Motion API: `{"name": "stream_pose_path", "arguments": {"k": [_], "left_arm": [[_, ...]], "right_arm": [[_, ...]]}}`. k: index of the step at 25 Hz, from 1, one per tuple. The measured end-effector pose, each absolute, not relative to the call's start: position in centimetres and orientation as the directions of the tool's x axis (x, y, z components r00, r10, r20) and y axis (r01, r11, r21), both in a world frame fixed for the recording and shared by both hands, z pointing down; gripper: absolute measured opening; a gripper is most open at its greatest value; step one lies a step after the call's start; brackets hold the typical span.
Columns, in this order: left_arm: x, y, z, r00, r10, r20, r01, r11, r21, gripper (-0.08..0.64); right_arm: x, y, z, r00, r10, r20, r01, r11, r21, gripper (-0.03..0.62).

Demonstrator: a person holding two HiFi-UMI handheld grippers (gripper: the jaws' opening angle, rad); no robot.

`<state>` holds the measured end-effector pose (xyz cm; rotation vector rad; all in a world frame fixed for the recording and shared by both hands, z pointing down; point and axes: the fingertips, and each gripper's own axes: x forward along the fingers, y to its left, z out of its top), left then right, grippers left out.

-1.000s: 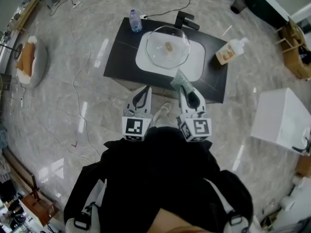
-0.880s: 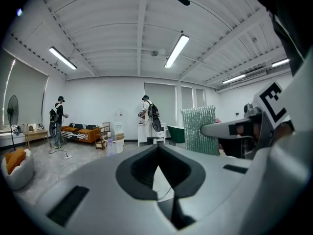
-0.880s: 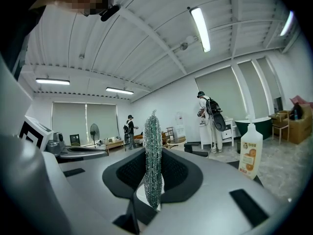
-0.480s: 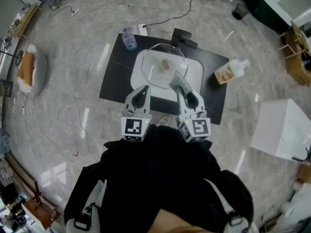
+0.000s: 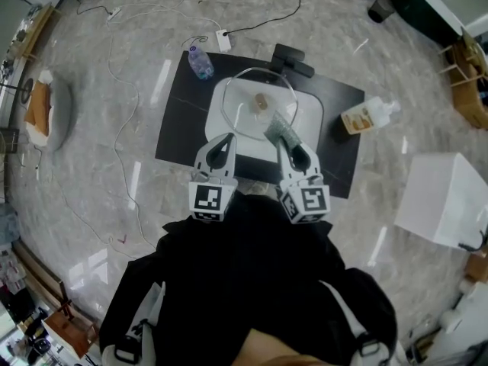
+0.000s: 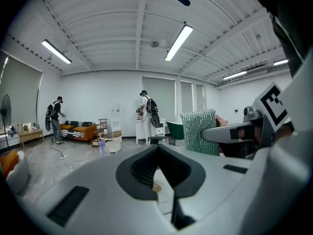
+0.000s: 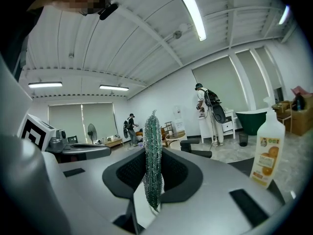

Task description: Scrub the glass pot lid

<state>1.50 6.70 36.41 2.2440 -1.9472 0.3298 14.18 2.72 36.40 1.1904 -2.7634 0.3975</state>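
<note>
My right gripper (image 5: 296, 154) pinches the scouring pad (image 5: 280, 131); my left gripper (image 5: 224, 146) has its jaws together, empty. Scrubbing looks unstarted. Next I'd press the pad onto the far glass pot lid (image 5: 245, 94).

Black table (image 5: 179, 128) bearing basin (image 5: 216, 113), water bottle (image 5: 200, 62)
</note>
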Motion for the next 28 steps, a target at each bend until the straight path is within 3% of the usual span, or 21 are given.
{"name": "stream_pose_path", "arguments": {"k": [13, 28], "left_arm": [[-1.5, 2.0, 36.5, 0.303, -0.915, 0.268, -0.95, -0.312, 0.008, 0.003], [-4.7, -1.3, 39.9, 0.385, -0.874, 0.298, -0.921, -0.383, 0.067, 0.003]], "right_arm": [[9.5, 0.3, 38.1, -0.608, -0.75, 0.262, -0.794, 0.564, -0.227, 0.07], [5.0, -3.4, 42.6, -0.536, -0.766, 0.356, -0.844, 0.482, -0.233, 0.069]]}}
